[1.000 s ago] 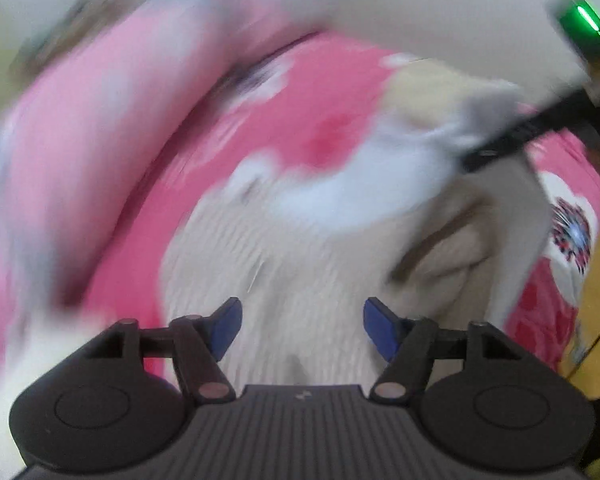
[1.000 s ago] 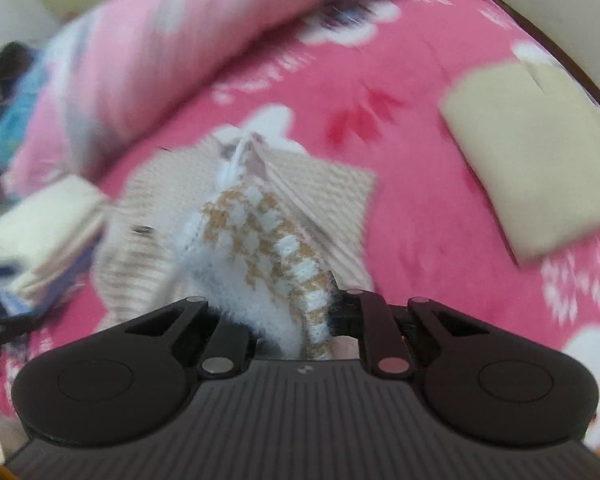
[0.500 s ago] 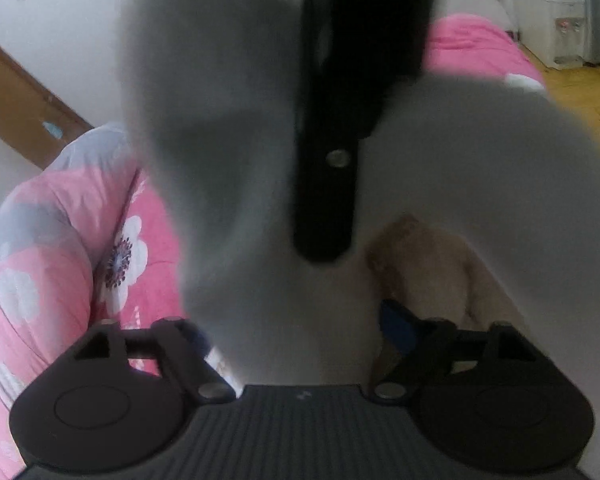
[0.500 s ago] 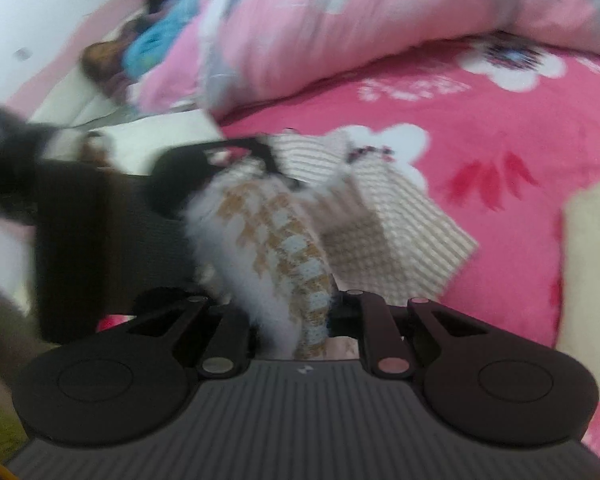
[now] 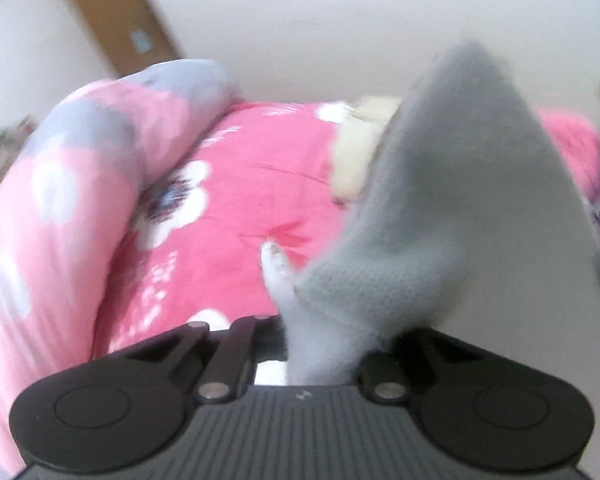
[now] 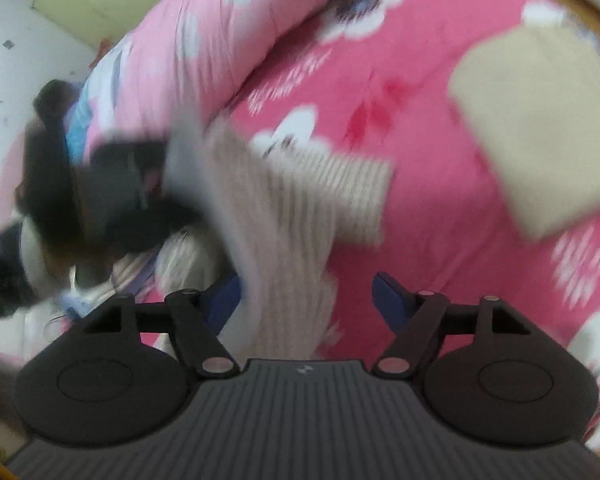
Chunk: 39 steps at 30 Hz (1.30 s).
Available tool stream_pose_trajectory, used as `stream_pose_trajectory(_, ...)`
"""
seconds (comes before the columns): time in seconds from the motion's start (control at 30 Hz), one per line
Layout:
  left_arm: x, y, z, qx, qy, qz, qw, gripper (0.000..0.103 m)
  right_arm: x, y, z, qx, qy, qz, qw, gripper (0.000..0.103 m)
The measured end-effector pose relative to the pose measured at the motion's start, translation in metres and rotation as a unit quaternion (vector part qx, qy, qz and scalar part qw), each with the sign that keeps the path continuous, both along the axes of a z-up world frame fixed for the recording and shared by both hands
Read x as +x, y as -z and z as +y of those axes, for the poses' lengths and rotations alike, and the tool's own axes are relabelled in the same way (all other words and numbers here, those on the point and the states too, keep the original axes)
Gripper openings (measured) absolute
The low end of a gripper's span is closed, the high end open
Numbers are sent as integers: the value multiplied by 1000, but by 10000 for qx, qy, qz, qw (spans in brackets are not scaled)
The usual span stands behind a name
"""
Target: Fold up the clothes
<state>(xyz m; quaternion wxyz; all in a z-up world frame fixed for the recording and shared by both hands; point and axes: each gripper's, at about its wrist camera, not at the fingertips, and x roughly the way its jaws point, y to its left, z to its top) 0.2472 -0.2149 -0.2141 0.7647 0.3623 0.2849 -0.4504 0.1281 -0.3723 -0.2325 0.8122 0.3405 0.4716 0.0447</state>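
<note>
The left gripper (image 5: pixel 320 344) is clamped on a fold of a grey-white knit sweater (image 5: pixel 440 216), which rises in front of its camera above the pink floral bedspread (image 5: pixel 240 208). In the right view the same garment shows as beige ribbed knit (image 6: pixel 300 216), draping between the spread blue pads (image 6: pixel 388 300) of the right gripper (image 6: pixel 304 300), whose 2 fingers stand apart. A folded cream garment (image 6: pixel 540 120) lies on the bedspread well apart. A rolled pink duvet (image 6: pixel 220 40) lies along the far side.
</note>
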Motion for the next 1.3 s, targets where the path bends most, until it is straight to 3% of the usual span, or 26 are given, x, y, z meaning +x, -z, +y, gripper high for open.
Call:
stream_pose_trajectory(0.07, 7, -19, 14, -154, -259, -5, 9995, 11, -7, 3, 31, 298, -64, -111, 9995, 76)
stream_pose_trajectory(0.1, 10, -28, 21, -220, -363, -34, 9991, 11, -8, 3, 49, 262, -115, -174, 9994, 81)
stream_pose_trajectory(0.2, 15, -53, 30, -342, -519, -147, 9980, 11, -8, 11, 98, -102, -49, -284, 9995, 81)
stream_pose_trajectory(0.33, 16, -85, 53, -495, -729, -238, 9958, 10, 2, 43, 130, -792, 532, -39, 9954, 81)
stream_pose_trajectory(0.47, 1, -106, 79, -575, -990, -410, 9926, 10, 16, 76, 150, -712, 677, 69, 9951, 81)
stream_pose_trajectory(0.63, -2, -139, 114, -849, -1505, -553, 9834, 9, 9, 105, 198, -1106, 792, 546, 9892, 78)
stream_pose_trajectory(0.7, -4, -154, 132, -978, -1748, -551, 9782, 9, 4, 115, 212, -1308, 856, 705, 9852, 70)
stream_pose_trajectory(0.77, -9, -167, 150, -1073, -1916, -611, 9737, 9, -3, 108, 208, -1196, 1032, 521, 9861, 56)
stream_pose_trajectory(0.8, -12, -173, 159, -1135, -2012, -634, 9709, 9, -6, 105, 205, -1133, 1121, 423, 9863, 44)
stream_pose_trajectory(0.83, -13, -179, 168, -1214, -2133, -644, 9673, 9, -4, 96, 203, -1293, 1082, 348, 9851, 35)
stream_pose_trajectory(0.93, -19, -205, 202, -1551, -2587, -634, 9513, 9, 6, 62, 188, -1872, 958, 114, 9776, 21)
stream_pose_trajectory(1.13, -19, -265, 256, -2327, -3273, -742, 9128, 9, 18, -49, 160, -3095, 834, -705, 9446, 14)
stream_pose_trajectory(1.3, -38, -316, 274, -2833, -3538, -1176, 8836, 9, 22, -147, 139, -3672, 872, -1692, 9105, 12)
